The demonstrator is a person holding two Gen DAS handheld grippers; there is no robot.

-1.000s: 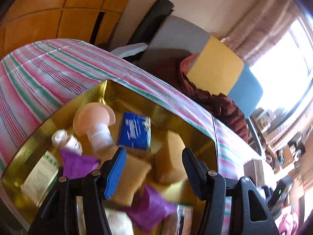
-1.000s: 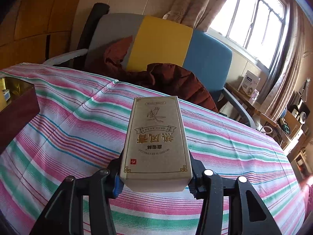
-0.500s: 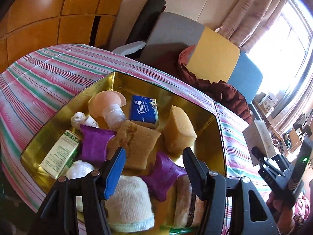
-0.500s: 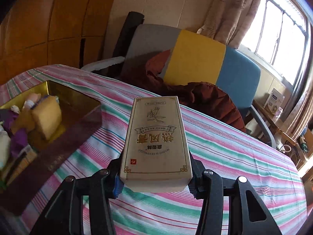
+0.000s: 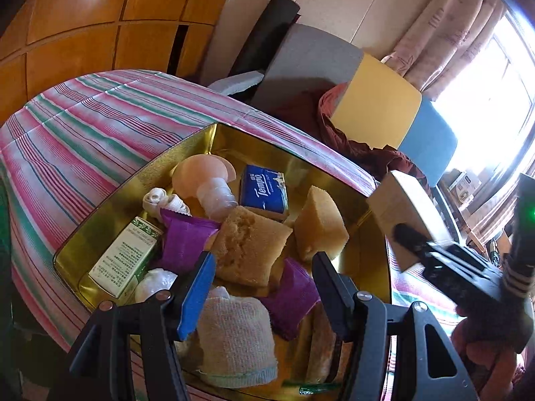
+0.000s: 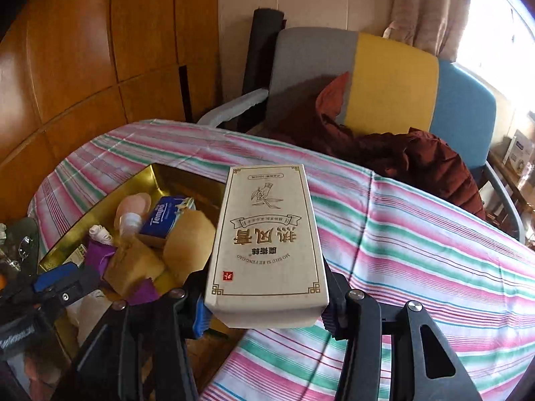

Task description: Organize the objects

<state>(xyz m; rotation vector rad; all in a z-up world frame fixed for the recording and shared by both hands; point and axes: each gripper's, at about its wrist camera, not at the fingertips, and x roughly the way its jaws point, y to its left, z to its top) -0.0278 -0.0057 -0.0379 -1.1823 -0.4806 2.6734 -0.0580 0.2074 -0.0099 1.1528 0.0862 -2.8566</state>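
Note:
A gold tin tray (image 5: pixel 230 137) on the striped tablecloth holds sponges (image 5: pixel 249 245), a blue Tempo tissue pack (image 5: pixel 265 192), purple packets (image 5: pixel 185 239), a green-white box (image 5: pixel 128 255), a pink mushroom-shaped object (image 5: pixel 204 175) and a white cloth (image 5: pixel 234 337). My left gripper (image 5: pixel 262 287) is open and empty above the tray's near end. My right gripper (image 6: pixel 267 314) is shut on a beige box with gold lettering (image 6: pixel 267 244), held above the tray's right edge; the box also shows in the left wrist view (image 5: pixel 406 215). The tray shows in the right wrist view (image 6: pixel 174 175).
The striped tablecloth (image 6: pixel 418 234) covers the table. A grey, yellow and blue chair (image 6: pixel 391 77) with a dark red jacket (image 6: pixel 401 157) stands behind it. Wooden panels (image 6: pixel 83 50) line the left wall. A window is at the right.
My right gripper has carried the beige box leftward to the tray's right side. My left gripper has drawn back and risen a little, showing more of the tray.

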